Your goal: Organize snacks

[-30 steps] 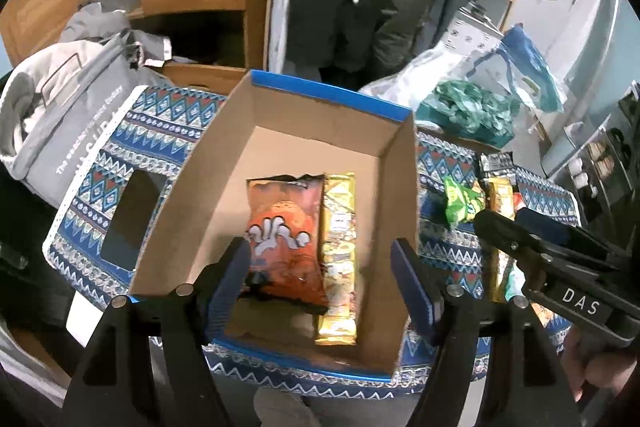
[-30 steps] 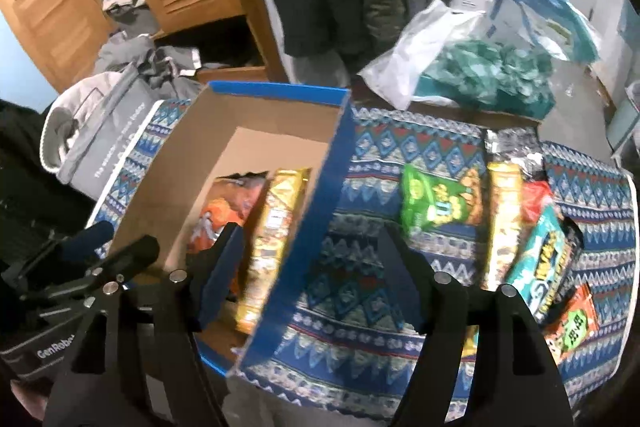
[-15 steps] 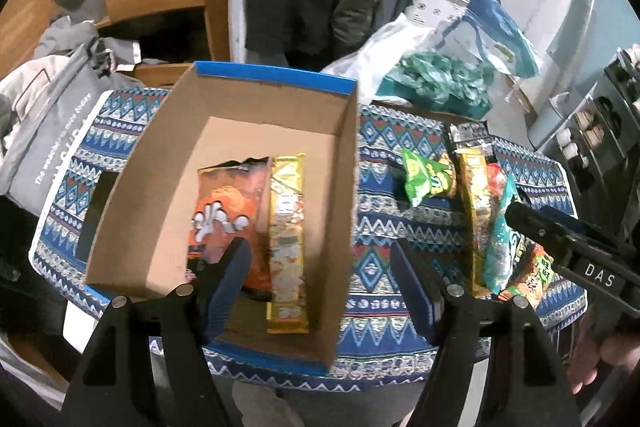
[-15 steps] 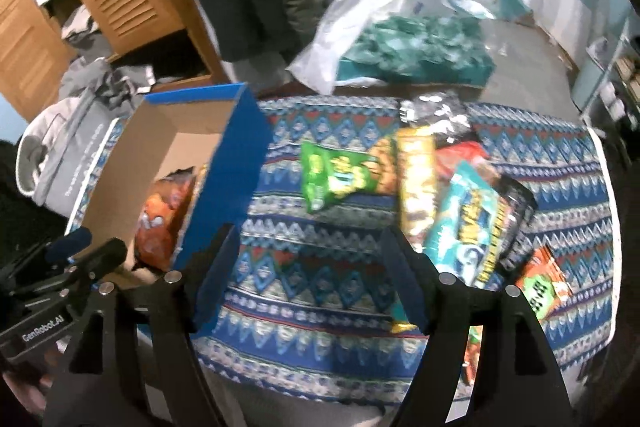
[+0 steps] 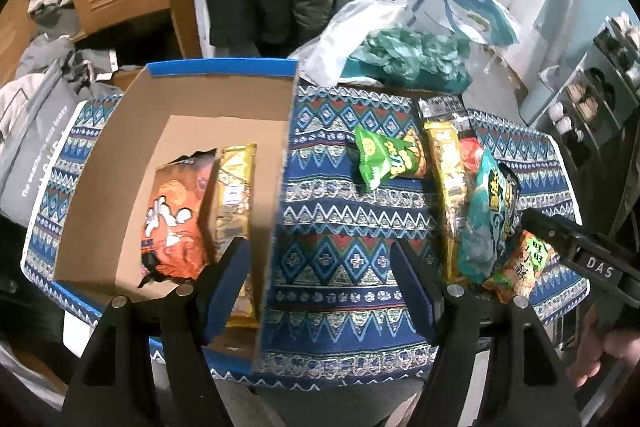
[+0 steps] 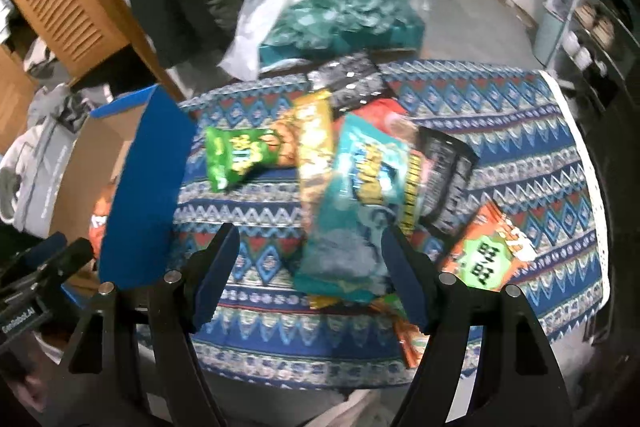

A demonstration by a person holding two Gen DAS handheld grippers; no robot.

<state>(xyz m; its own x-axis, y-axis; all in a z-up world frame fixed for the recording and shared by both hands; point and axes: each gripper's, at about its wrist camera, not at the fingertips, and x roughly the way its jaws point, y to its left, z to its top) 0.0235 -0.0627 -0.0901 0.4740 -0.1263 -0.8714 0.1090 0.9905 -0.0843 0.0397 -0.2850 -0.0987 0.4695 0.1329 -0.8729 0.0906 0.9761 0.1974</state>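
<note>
Your right gripper (image 6: 308, 271) and left gripper (image 5: 320, 279) hover with fingers apart, empty. Nearest you, the teal packet (image 6: 356, 211) overlaps other snacks on the bench (image 6: 520, 155); grabbing it may drag neighbours. Beyond, the box (image 5: 120, 163) holds two packets.

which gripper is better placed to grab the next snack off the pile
Right. The open right gripper faces the teal snack bag atop the pile, while the empty left gripper points at bare tablecloth beside the box.
</note>
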